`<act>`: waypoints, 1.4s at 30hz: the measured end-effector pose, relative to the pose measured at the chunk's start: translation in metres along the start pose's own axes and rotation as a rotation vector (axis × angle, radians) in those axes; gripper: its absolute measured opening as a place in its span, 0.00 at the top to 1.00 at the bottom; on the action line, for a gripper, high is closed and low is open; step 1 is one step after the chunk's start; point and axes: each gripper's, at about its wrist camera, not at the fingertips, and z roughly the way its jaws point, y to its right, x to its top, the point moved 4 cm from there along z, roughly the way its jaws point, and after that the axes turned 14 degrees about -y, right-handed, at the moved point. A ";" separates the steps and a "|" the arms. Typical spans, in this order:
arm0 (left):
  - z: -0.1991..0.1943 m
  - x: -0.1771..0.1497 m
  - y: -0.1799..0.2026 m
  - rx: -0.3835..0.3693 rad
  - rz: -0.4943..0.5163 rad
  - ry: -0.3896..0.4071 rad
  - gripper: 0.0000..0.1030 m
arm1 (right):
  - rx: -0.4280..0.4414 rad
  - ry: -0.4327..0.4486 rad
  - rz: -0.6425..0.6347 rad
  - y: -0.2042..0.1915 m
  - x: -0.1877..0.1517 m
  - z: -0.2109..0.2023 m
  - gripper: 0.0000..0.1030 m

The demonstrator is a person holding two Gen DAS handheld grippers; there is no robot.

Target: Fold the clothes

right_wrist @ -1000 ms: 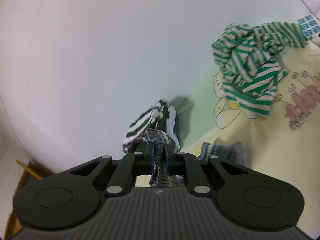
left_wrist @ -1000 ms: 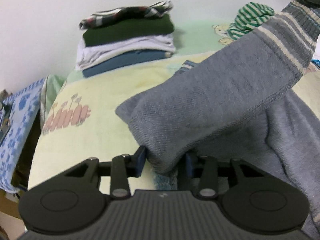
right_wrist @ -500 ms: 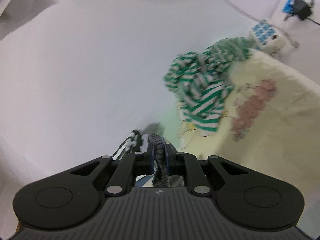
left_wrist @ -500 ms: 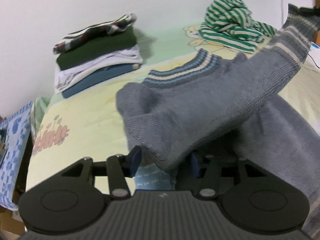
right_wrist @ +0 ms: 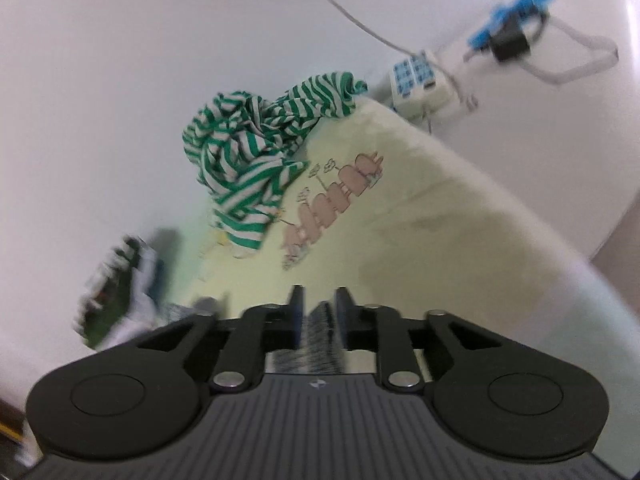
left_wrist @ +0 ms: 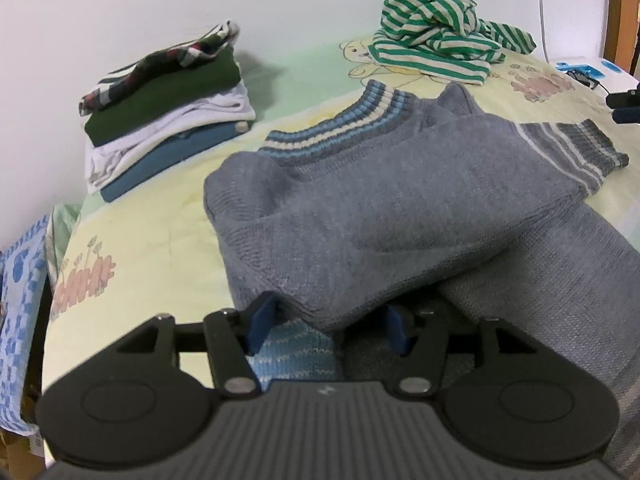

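A grey knitted sweater (left_wrist: 400,200) with a blue and cream striped collar lies on the bed sheet (left_wrist: 152,240). One sleeve is folded across its body, and the striped cuff (left_wrist: 576,148) rests at the right. My left gripper (left_wrist: 328,322) sits at the sweater's near edge. Its jaws are opening, with the folded edge lying loose between the blue pads. My right gripper (right_wrist: 320,308) is opening too. The cuff (right_wrist: 320,332) shows blurred below its gap, not pressed. In the left wrist view its fingertips (left_wrist: 624,106) hover just past the cuff.
A stack of folded clothes (left_wrist: 164,116) stands at the back left by the wall. A crumpled green striped garment (left_wrist: 440,44) (right_wrist: 260,152) lies at the back. A power strip (right_wrist: 420,76) with cables sits beyond the bed's corner. A blue patterned cloth (left_wrist: 20,300) hangs at the left edge.
The sleeve came down from the air and now lies across the sweater. My right gripper sank and let go of the cuff. My left gripper's jaws widened off the fold.
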 end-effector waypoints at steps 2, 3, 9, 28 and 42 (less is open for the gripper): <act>0.000 0.000 0.001 0.003 0.003 0.002 0.41 | -0.033 -0.019 -0.038 -0.003 -0.002 0.005 0.59; 0.000 0.000 0.001 0.005 0.003 0.003 0.41 | -0.050 -0.029 -0.056 -0.005 -0.002 0.008 0.59; 0.001 0.001 0.003 0.018 0.012 0.011 0.39 | -0.205 -0.019 -0.257 -0.032 -0.014 0.031 0.63; -0.007 0.002 0.021 -0.030 0.049 0.046 0.33 | -0.410 0.166 -0.337 -0.036 -0.008 0.013 0.99; -0.040 0.025 -0.051 -0.218 0.023 0.154 1.00 | -0.497 0.261 -0.236 -0.042 -0.006 -0.011 0.80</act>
